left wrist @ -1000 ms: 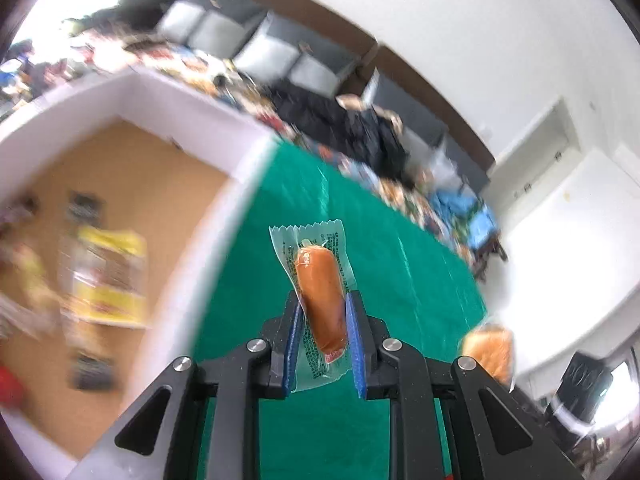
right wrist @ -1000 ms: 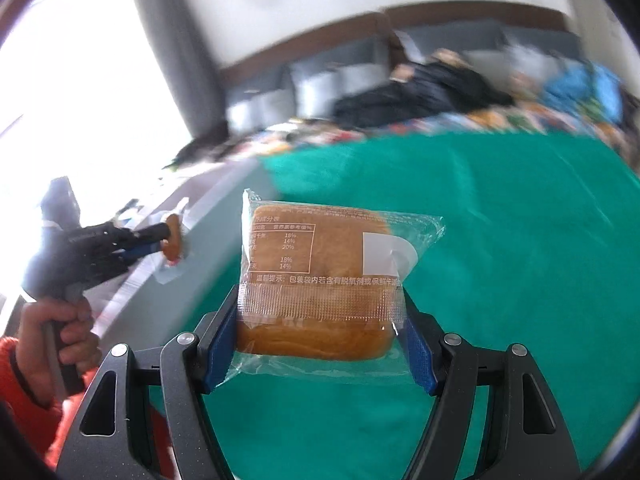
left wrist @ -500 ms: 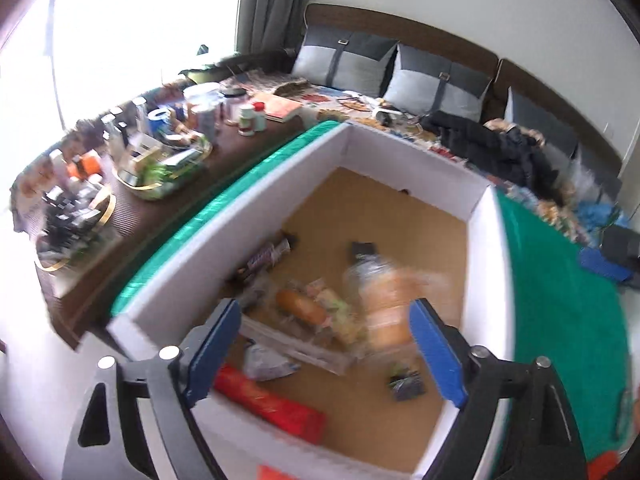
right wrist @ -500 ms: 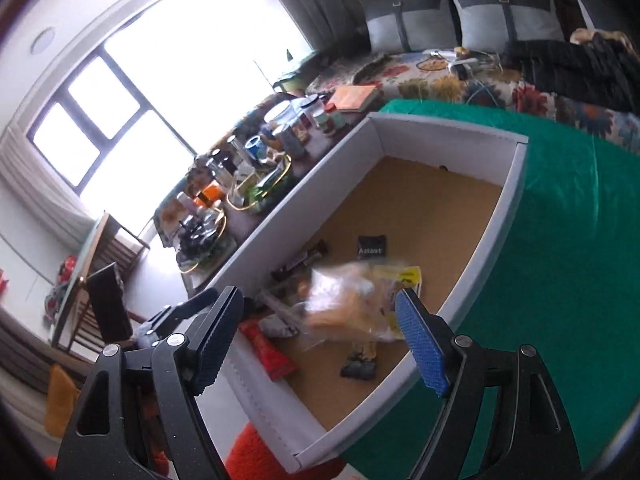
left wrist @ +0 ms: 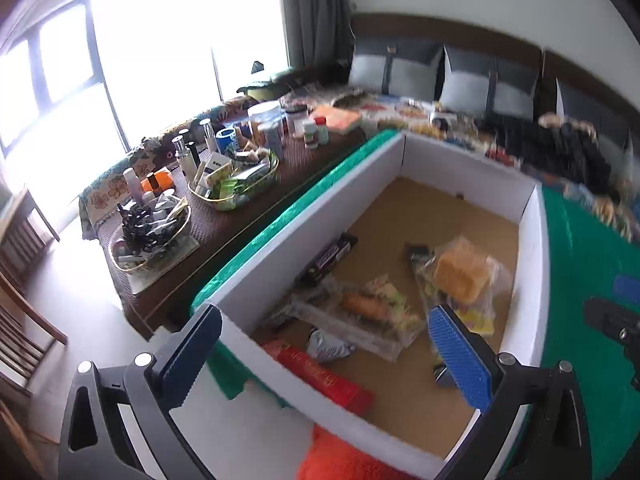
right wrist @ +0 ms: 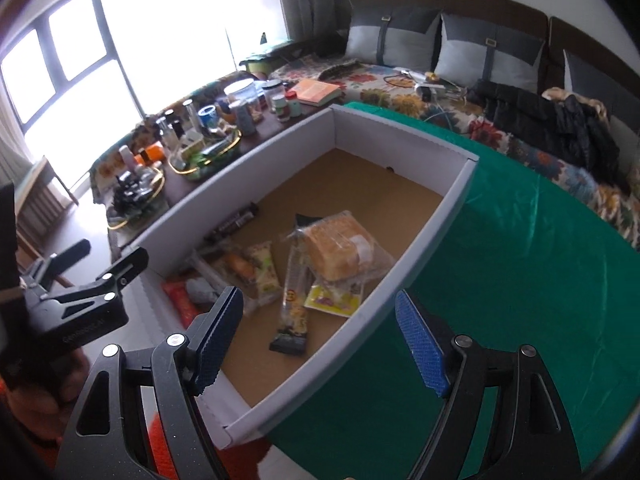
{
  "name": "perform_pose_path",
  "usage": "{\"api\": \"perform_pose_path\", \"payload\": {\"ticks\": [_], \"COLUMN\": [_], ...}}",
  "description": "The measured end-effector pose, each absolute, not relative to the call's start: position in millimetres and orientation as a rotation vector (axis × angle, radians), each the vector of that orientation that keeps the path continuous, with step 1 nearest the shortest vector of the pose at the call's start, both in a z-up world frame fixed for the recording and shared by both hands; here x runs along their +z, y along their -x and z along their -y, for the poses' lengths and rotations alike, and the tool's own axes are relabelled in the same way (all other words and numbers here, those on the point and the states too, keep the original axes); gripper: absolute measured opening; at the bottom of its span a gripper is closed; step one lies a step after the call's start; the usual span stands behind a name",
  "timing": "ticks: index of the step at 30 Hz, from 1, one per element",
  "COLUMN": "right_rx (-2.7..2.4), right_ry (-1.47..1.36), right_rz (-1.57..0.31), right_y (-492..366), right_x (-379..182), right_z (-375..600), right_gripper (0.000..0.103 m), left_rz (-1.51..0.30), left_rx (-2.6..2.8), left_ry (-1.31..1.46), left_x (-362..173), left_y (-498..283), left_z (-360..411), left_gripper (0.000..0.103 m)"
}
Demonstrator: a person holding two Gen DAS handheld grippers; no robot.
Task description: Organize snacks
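A white cardboard box (left wrist: 304, 216) (right wrist: 452, 216) with a brown floor stands on the green cloth. Inside lie a wrapped bread (left wrist: 460, 272) (right wrist: 340, 248), a wrapped sausage (left wrist: 362, 306) (right wrist: 240, 266), a red pack (left wrist: 324, 376), a dark chocolate bar (left wrist: 332, 256) and a long snack bar (right wrist: 294, 304). My left gripper (left wrist: 322, 316) hangs over the box's near end, its jaws opening wide with nothing between them. Over the box's near right corner, my right gripper (right wrist: 318, 294) is open and holds nothing.
The green cloth (right wrist: 500, 280) spreads to the right of the box. A dark side table (left wrist: 224, 184) with baskets, bottles and jars runs along its left. A sofa with cushions and a black jacket (right wrist: 552, 120) stands behind. A wooden chair (left wrist: 20, 300) is at far left.
Both grippers swung from over the green cloth to above the box and opened. The sausage left the left gripper and the bread left the right one; both now lie in the box.
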State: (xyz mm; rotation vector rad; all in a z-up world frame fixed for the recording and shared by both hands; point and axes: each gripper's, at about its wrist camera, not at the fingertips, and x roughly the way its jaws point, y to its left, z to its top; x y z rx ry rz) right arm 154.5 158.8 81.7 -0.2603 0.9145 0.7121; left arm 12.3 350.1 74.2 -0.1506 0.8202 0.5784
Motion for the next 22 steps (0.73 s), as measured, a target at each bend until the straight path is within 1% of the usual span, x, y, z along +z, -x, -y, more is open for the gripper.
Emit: {"api": "perform_pose_path", "payload": {"ticks": [2,22], "right_rx": [0.698,0.681], "right_ry": [0.269,0.318], "right_rz": [-0.921,-0.941], "right_y": [-152.4,-149.2], "right_x": [78.4,66.8], "right_z": [-160.3,-173.6], "right_gripper": [0.082,0.082], "left_rz": [-0.858,-0.809], "left_rx": [0.596,0.596], "left_ry": [0.125,0.150], "left_x": [71.8,71.4], "left_y": [-13.9,-5.2], "left_z": [-346.3,-348.8], "left_gripper": [0.102,0.102]}}
